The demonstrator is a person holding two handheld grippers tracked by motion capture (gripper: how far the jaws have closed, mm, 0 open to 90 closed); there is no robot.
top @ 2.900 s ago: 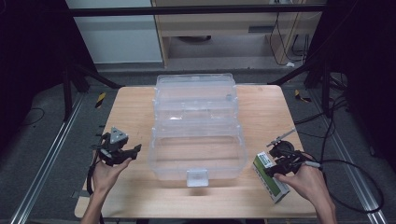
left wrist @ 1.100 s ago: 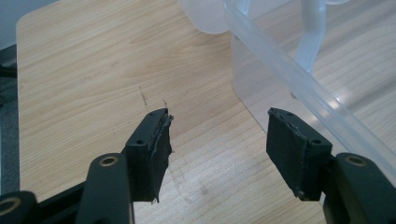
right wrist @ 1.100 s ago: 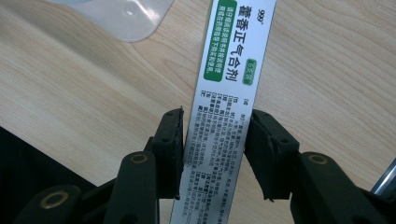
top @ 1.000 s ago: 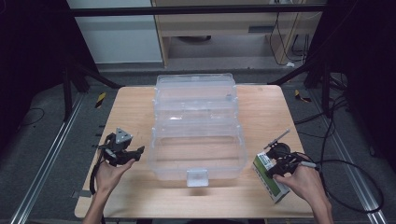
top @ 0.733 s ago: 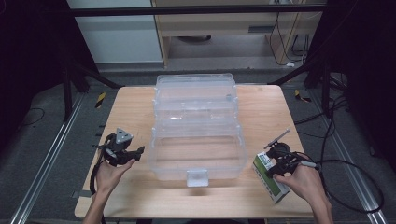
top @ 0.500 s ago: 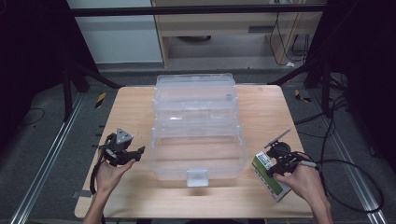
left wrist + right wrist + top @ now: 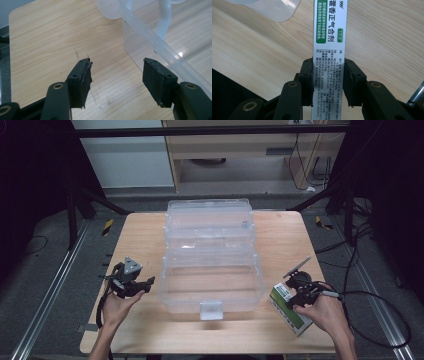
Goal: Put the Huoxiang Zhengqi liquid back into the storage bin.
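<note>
The right gripper (image 7: 328, 82) pinches the box (image 7: 329, 50), a narrow green-and-white carton, across its short sides; the jaws have just been closing and now press on both flanks. The box (image 7: 290, 307) lies flat at the table's (image 7: 285, 235) near right corner, its long axis running straight ahead between the jaws, away from the hand. The clear bin (image 7: 210, 255), open at the top, stands to the left of the box, near it but apart. Its right wall is likely the one obstacle a transfer would have to clear. The left gripper (image 7: 116, 76) hovers with jaws spread and empty just beside the bin's (image 7: 160, 50) left wall, well apart from the box.
</note>
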